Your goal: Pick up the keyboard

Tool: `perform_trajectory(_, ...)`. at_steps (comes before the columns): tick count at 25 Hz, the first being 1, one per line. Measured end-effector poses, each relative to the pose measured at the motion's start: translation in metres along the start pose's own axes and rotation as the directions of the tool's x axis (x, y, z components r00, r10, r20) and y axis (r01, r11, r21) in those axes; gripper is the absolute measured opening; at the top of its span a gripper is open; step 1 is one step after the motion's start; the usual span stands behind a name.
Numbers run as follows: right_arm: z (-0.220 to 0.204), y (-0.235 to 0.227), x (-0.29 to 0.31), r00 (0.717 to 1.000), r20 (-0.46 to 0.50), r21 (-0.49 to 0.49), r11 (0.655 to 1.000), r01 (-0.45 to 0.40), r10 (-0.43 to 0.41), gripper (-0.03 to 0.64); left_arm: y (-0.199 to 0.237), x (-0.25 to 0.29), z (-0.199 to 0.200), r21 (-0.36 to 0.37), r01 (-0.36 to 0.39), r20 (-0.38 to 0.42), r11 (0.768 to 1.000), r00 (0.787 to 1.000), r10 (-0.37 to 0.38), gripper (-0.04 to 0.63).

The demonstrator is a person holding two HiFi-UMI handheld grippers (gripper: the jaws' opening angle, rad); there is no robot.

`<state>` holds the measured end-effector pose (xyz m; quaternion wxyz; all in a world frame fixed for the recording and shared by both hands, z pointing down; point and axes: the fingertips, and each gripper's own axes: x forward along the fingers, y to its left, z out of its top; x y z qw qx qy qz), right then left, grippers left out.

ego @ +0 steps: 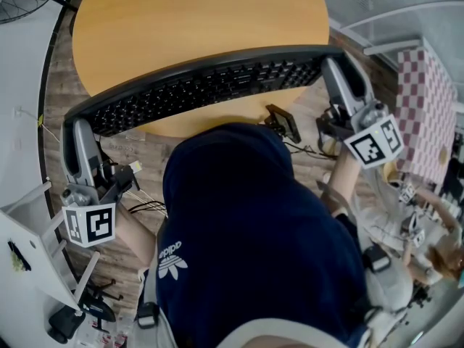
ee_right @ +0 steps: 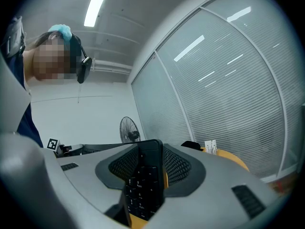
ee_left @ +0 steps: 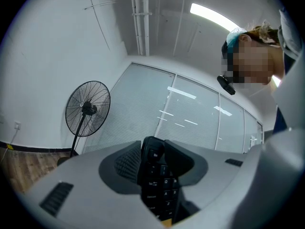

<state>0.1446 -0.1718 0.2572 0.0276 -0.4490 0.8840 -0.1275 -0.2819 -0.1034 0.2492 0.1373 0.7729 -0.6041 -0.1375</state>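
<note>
Left gripper (ee_left: pixel 155 151) and right gripper (ee_right: pixel 148 154) each clamp 1 end of the keyboard (ego: pixel 210 85) over the table (ego: pixel 196 13); hood (ego: pixel 232 187) hides part of the table's near edge.

Round wooden table (ego: pixel 196 20), tan top, set on wood-plank floor (ego: pixel 145 158). Small white card (ee_right: pixel 210 147) seen near tabletop edge, dark object (ee_right: pixel 191 145) beside it. Black cables (ego: pixel 145 207) strewn on floor. Pedestal fan (ee_left: pixel 87 108) stood on floor.

Round wooden worktop (ego: pixel 196 13), plus the room around it
Black pedestal fan (ee_left: pixel 87 108) stands by the glass wall (ee_left: pixel 190 123) with blinds; pink checkered cloth (ego: pixel 428 114) off to the right.
</note>
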Motion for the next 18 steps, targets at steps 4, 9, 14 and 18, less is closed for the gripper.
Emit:
perform_trajectory(4,-0.0011,-0.0007,0.0001,1.0,-0.004,0.001,1.0,0.004,-0.004,0.152,0.0005,0.0001,-0.0007,-0.001,0.0,-0.002,1.0,1.0,0.0,0.141)
perform_trajectory(9,-0.0025,-0.001,0.0002,1.0,-0.012,-0.002,1.0,0.008,-0.008,0.152,0.0014,0.0005,-0.0027,-0.005,-0.002,-0.01,1.0,1.0,0.002,0.141)
perform_trajectory(14,-0.0052,-0.0015,0.0002,1.0,-0.022,0.008,1.0,0.012,-0.012,0.152,0.0019,0.0006,-0.0035,-0.006,-0.006,-0.017,1.0,1.0,0.006,0.141)
perform_trajectory(18,-0.0071,-0.0024,0.002,0.999,-0.032,0.012,1.0,0.017,-0.017,0.152,0.0039,0.0025,-0.0039,-0.009,-0.009,-0.023,1.0,1.0,0.009,0.141)
